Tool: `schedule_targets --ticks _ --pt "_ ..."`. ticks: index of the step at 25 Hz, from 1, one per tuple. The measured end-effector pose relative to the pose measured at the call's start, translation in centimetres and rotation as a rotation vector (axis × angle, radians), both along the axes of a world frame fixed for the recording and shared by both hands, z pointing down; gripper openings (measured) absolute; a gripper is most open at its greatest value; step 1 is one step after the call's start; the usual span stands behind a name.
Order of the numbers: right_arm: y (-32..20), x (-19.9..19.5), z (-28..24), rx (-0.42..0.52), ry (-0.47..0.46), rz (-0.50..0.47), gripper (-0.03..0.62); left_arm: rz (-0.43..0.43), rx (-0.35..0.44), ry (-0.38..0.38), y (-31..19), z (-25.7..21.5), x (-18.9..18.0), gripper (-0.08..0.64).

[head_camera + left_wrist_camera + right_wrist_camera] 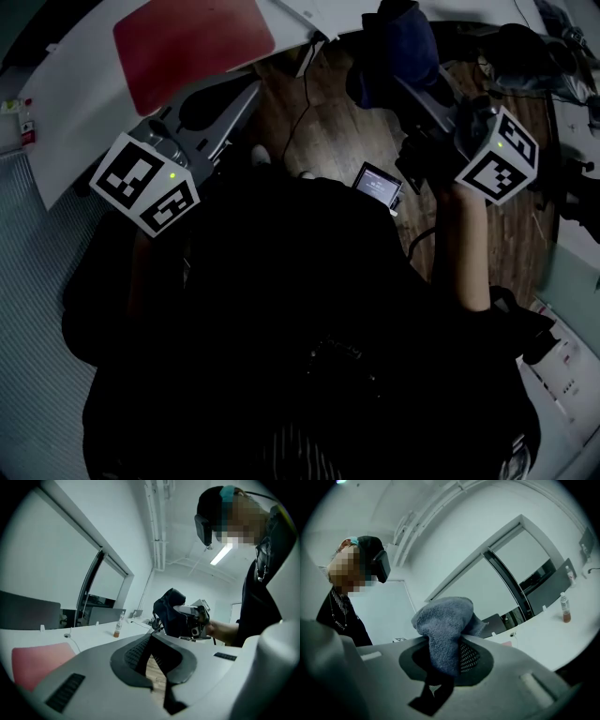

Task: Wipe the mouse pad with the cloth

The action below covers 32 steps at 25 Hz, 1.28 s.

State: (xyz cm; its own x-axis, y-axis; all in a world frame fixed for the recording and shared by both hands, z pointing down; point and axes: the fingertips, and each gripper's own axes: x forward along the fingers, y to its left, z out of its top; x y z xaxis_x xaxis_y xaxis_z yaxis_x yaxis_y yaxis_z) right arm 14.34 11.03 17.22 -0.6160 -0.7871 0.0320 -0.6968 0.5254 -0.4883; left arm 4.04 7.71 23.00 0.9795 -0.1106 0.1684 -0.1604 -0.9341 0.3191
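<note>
1. My right claw (446, 654) is clamped tight on a soft, blue-grey terry cloth (440, 618). A fat bunch of it bulges above the jaws and a tail hangs down between them.
2. My left claw (151, 638) has its jaws drawn together at the tips, with nothing held between them.
3. The flat, red, rectangular mouse pad (192, 42) lies on the white bench (75, 122), just ahead of my left claw. Both claws are held up off the bench, and the cloth is well apart from the pad.
4. I judge the wiping is not yet begun.
5. The cloth looks light and limp, so it should fold and drag under pressure. My grip near the middle leaves a thick wad to press flat on the pad.
6. The pad looks thin and light, so I expect it may slide on the smooth bench. My empty claw could pin one edge of it.
</note>
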Motion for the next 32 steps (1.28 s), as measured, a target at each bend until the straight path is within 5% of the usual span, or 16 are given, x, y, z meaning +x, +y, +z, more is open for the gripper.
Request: schedule_targets --ticks 22,29,32 --pt "-3.1 -4.2 -3.4 0.024 0.057 0.010 0.067 0.083 -0.009 0.038 -3.2 -1.2 -1.1 0.009" --pt "-7.4 -7.7 -3.8 -0.005 0.126 -0.087 0.067 0.001 -0.014 0.048 -7.1 -0.3 -4.4 0.009" --pt "-6.4 -8.5 -4.5 0.012 0.130 -0.145 0.067 -0.051 -0.038 0.045 -4.4 1.1 -5.7 0.009"
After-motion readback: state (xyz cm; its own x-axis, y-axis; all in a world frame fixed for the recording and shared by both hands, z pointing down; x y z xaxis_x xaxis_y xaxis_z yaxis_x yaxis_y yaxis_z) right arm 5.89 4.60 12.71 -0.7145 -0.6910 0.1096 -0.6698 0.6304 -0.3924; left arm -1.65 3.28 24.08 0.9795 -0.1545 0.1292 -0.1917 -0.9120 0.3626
